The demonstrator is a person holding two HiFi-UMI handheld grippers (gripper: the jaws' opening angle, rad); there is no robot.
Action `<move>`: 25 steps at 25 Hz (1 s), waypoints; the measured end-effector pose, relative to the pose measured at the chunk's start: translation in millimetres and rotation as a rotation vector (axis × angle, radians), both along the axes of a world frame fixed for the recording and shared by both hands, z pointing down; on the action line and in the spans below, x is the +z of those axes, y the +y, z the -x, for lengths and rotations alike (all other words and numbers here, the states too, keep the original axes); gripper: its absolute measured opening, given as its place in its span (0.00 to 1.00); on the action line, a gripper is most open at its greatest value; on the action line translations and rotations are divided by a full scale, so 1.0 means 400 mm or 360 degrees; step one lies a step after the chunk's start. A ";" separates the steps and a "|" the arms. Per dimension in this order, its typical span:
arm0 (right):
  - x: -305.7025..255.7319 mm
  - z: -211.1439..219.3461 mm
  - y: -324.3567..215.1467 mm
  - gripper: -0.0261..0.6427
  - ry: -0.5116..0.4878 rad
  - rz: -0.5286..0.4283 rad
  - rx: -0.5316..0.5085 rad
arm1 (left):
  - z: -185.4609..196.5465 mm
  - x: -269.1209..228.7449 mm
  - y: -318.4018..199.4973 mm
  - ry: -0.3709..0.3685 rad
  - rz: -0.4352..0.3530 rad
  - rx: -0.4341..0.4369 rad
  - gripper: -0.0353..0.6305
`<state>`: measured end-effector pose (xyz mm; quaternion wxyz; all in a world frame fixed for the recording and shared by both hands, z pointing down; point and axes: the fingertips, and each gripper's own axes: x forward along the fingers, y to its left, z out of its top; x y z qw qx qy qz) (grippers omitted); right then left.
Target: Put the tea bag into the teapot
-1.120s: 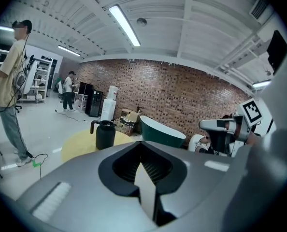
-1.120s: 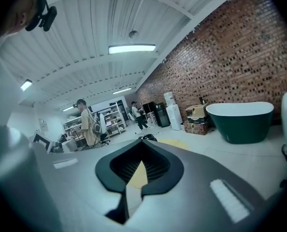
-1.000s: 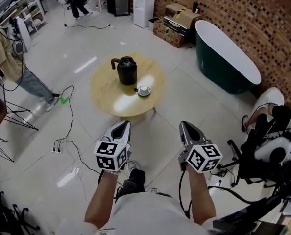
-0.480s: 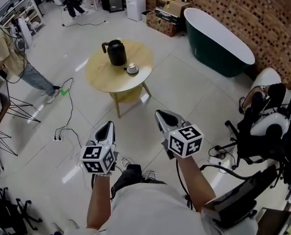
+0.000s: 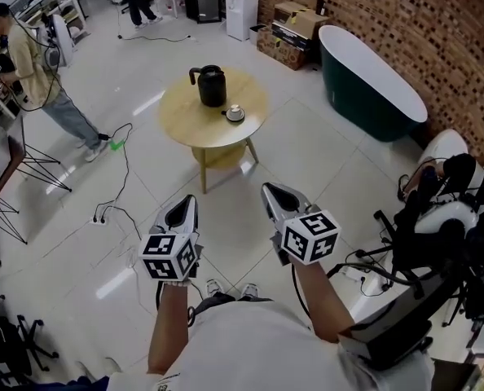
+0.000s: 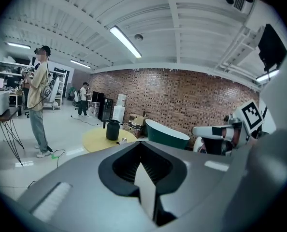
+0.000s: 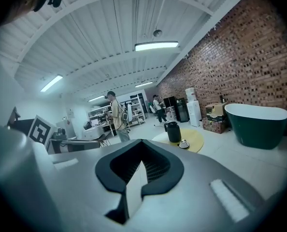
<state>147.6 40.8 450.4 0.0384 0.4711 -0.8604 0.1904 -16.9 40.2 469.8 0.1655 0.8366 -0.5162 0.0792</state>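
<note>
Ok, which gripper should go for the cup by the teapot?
Right, marginally. Left gripper and right gripper are both shut, empty, far from the table; the right one reaches further forward, and the cup sits right of the teapot.

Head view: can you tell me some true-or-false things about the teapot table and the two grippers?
1. The black teapot stands on the round yellow table. True.
2. The left gripper is holding the teapot. False: its jaws are shut on nothing, and it is well away from the table.
3. A small white cup sits on the table near the teapot. True.
4. The right gripper has its jaws wide open. False: its jaws are shut, with nothing between them.
5. The bathtub by the brick wall is red. False: the bathtub is dark green outside and white inside.
</note>
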 end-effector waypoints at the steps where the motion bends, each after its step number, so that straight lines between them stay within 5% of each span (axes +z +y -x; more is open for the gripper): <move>1: -0.002 0.011 0.002 0.04 -0.0002 0.0001 0.0000 | 0.010 -0.006 -0.001 0.0007 -0.0007 -0.0006 0.07; 25: -0.034 0.098 0.010 0.04 -0.0033 -0.0031 0.0050 | 0.074 -0.033 0.025 0.0025 -0.0050 0.0064 0.07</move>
